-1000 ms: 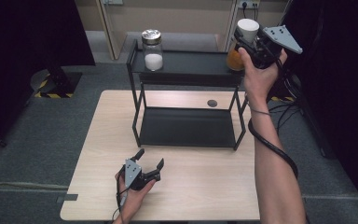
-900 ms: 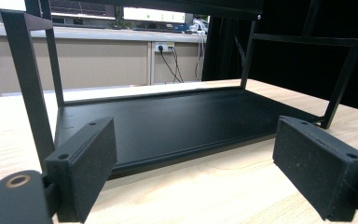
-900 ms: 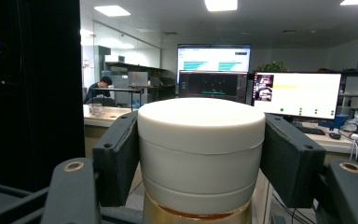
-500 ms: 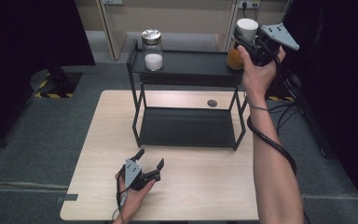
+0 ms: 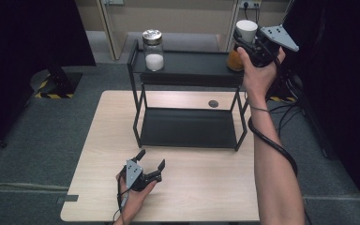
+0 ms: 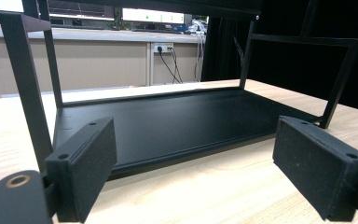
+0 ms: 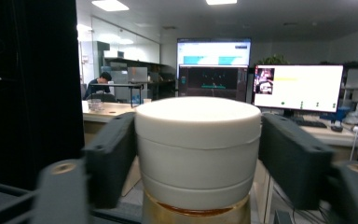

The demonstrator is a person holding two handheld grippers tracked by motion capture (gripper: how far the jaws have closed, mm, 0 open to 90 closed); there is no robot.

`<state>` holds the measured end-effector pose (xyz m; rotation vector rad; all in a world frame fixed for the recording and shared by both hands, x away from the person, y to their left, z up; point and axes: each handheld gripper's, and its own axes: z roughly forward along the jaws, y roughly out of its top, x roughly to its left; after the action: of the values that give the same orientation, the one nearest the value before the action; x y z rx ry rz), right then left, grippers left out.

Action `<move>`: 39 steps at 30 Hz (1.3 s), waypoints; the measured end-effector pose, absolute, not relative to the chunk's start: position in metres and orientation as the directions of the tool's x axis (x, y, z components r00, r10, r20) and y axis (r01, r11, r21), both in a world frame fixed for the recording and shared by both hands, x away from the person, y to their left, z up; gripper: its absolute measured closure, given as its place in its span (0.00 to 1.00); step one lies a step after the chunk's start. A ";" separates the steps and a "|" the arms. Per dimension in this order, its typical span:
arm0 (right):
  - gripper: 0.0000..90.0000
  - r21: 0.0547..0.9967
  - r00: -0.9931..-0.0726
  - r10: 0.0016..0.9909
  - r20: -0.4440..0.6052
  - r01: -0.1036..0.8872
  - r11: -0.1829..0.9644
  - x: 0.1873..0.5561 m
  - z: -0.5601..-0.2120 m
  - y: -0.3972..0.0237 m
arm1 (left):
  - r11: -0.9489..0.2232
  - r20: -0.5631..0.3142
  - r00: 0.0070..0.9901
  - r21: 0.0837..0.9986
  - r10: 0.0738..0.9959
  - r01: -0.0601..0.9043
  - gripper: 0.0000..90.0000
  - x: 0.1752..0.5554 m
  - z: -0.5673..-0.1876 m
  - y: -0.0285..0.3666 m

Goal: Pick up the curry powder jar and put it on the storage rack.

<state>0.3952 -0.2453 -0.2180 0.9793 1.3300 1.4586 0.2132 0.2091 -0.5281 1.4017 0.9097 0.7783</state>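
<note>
Straddling the white lid of the orange jar at the upper right of the high view, on the black rack's top shelf, the right gripper's fingers have just been opening, a slight gap showing at each side. Low on the tabletop, the left gripper's fingers stand wide apart.

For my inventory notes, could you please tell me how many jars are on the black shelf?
2: a jar with a metal lid at the top shelf's left end, and a white-capped jar at its right end, between the right gripper's jaws.
</note>
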 end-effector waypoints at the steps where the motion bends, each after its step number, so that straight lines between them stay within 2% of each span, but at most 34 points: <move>1: 0.23 0.995 -0.281 0.960 -0.009 -0.098 -0.020 0.395 -0.218 -0.246 | 0.040 -0.068 0.465 0.997 0.883 0.070 0.14 0.213 -0.528 0.209; 6: 0.10 0.996 -0.295 0.956 0.016 -0.076 -0.040 0.394 -0.219 -0.251 | 0.038 -0.067 0.465 0.997 0.883 0.071 0.14 0.213 -0.528 0.209; 13: 0.04 0.996 -0.314 0.949 0.025 -0.069 -0.049 0.386 -0.220 -0.259 | 0.038 -0.066 0.465 0.997 0.883 0.070 0.14 0.213 -0.528 0.209; 39: 0.01 0.999 -0.389 0.921 -0.009 -0.051 -0.011 0.338 -0.247 -0.276 | 0.035 -0.062 0.465 0.997 0.883 0.067 0.14 0.213 -0.528 0.207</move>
<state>0.3380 -0.2764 -0.2470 0.9541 1.4545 1.5217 0.2130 0.2075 -0.5280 1.4048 0.9061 0.7823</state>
